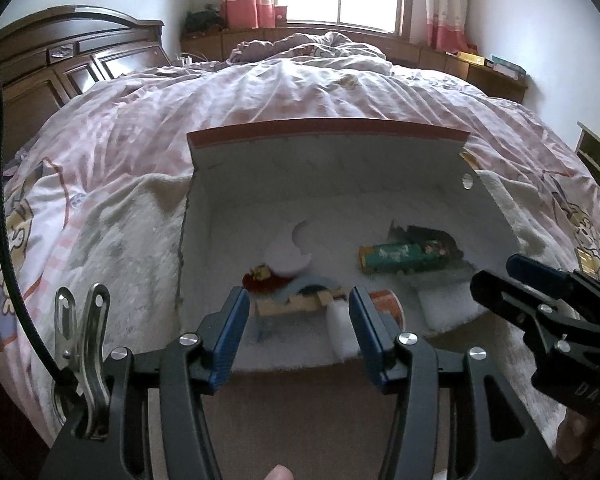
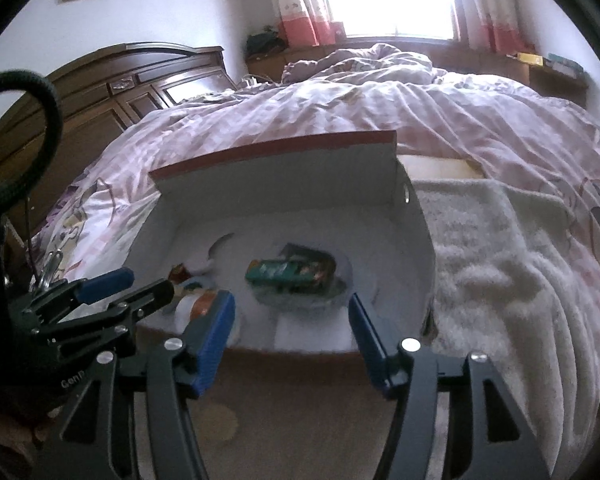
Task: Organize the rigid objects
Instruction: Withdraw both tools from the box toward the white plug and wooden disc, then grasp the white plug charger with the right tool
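An open white cardboard box [image 1: 328, 128] with a red-edged lid stands on the bed. Inside lie a green tube [image 1: 396, 258], a red toy [image 1: 260, 278], a pale wooden piece [image 1: 300, 302] and a white bottle with an orange label [image 1: 384, 304]. My left gripper [image 1: 300, 320] hangs open just before the box's near edge, with nothing between its blue pads. My right gripper [image 2: 292, 312] is also open and holds nothing, facing the same box [image 2: 276, 152] and green tube [image 2: 284, 274]. The two grippers sit side by side, the right gripper [image 1: 500, 280] to the right of the left gripper [image 2: 140, 288].
A white foam block [image 1: 448, 304] lies in the box's right front corner. A fleecy white blanket [image 2: 500, 264] and a pink quilt [image 1: 300, 92] cover the bed. A dark wooden headboard [image 1: 60, 64] stands at left. A metal clip [image 1: 84, 328] hangs on the left gripper.
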The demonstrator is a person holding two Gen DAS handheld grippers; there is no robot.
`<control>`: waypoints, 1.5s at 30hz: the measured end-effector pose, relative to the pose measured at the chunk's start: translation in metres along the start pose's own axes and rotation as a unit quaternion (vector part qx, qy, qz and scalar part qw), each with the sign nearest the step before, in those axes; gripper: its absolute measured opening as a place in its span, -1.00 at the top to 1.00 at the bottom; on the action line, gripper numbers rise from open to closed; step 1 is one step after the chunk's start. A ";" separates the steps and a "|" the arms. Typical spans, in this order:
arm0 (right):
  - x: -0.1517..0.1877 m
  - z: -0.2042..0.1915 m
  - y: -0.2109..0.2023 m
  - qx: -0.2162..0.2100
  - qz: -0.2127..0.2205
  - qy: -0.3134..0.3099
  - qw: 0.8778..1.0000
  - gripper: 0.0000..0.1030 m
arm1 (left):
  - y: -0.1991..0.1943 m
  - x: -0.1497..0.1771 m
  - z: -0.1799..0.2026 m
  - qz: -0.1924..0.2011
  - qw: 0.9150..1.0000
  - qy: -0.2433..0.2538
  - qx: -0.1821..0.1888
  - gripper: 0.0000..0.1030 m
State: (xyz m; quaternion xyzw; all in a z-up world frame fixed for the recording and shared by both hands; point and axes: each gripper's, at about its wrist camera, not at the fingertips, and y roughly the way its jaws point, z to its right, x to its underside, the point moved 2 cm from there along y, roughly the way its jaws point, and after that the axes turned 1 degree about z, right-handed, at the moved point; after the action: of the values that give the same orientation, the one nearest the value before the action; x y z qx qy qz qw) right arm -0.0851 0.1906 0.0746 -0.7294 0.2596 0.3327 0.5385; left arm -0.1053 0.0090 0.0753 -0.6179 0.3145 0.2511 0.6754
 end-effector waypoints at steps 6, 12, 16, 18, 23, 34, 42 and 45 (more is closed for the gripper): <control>0.017 -0.009 -0.019 -0.004 -0.003 -0.009 1.000 -0.21 | -0.019 0.017 0.001 0.003 1.000 -0.002 0.001 -0.03; 0.038 -0.013 -0.035 -0.009 -0.018 -0.003 1.000 -0.24 | -0.033 0.039 0.004 -0.007 1.000 -0.001 0.006 -0.03; 0.055 -0.015 -0.043 -0.016 -0.036 0.001 0.999 -0.24 | -0.040 0.055 0.005 -0.017 1.000 -0.001 0.002 -0.03; 0.065 -0.016 -0.046 -0.016 -0.048 -0.002 0.999 -0.24 | -0.043 0.063 0.005 -0.023 1.000 0.000 0.000 -0.03; 0.086 -0.023 -0.053 -0.019 -0.068 -0.010 0.997 -0.24 | -0.049 0.081 0.001 -0.032 0.999 0.002 -0.005 -0.03; 0.118 -0.041 -0.038 -0.046 -0.122 -0.005 0.992 -0.25 | -0.045 0.105 -0.018 -0.055 0.998 -0.012 -0.017 -0.03; 0.126 -0.054 -0.024 -0.050 -0.144 -0.017 0.988 -0.26 | -0.036 0.108 -0.025 -0.065 0.998 -0.024 -0.014 -0.03; 0.127 -0.057 -0.019 -0.043 -0.150 -0.019 0.988 -0.26 | -0.033 0.111 -0.026 -0.069 0.997 -0.027 -0.012 -0.03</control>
State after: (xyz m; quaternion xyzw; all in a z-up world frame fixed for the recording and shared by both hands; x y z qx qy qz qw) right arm 0.0221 0.1391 0.0001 -0.7760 0.1228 0.2726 0.5554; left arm -0.0094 -0.0258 0.0147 -0.6396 0.2495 0.2241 0.6917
